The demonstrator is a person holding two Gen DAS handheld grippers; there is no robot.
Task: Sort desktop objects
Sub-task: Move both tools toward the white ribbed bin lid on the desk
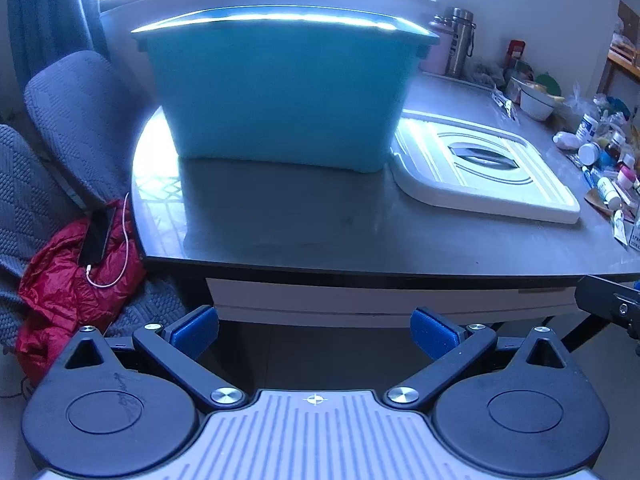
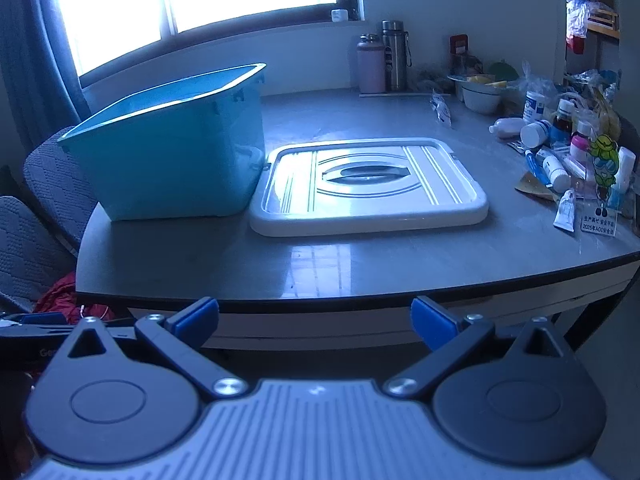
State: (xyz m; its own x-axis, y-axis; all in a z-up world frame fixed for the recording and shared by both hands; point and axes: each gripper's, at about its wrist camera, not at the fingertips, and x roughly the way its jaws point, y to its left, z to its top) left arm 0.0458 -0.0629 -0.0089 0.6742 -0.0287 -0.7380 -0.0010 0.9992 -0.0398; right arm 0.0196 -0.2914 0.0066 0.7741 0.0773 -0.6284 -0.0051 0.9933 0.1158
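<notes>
A teal storage bin [image 1: 280,92] [image 2: 172,152] stands open on the grey table [image 1: 320,232] [image 2: 360,264], with its white lid [image 1: 480,168] [image 2: 368,184] lying flat to its right. Small bottles and tubes [image 2: 560,160] [image 1: 600,160] are piled at the table's right side. My left gripper [image 1: 314,332] is open and empty, held below the table's near edge. My right gripper [image 2: 314,324] is also open and empty, just short of the near edge. A black part of the right gripper [image 1: 612,306] shows at the left wrist view's right border.
Two flasks [image 2: 384,56] and a white bowl [image 2: 480,96] stand at the back right by the wall. Grey chairs [image 1: 68,120] sit left of the table, with a red jacket [image 1: 68,276] and a phone [image 1: 98,236] on one.
</notes>
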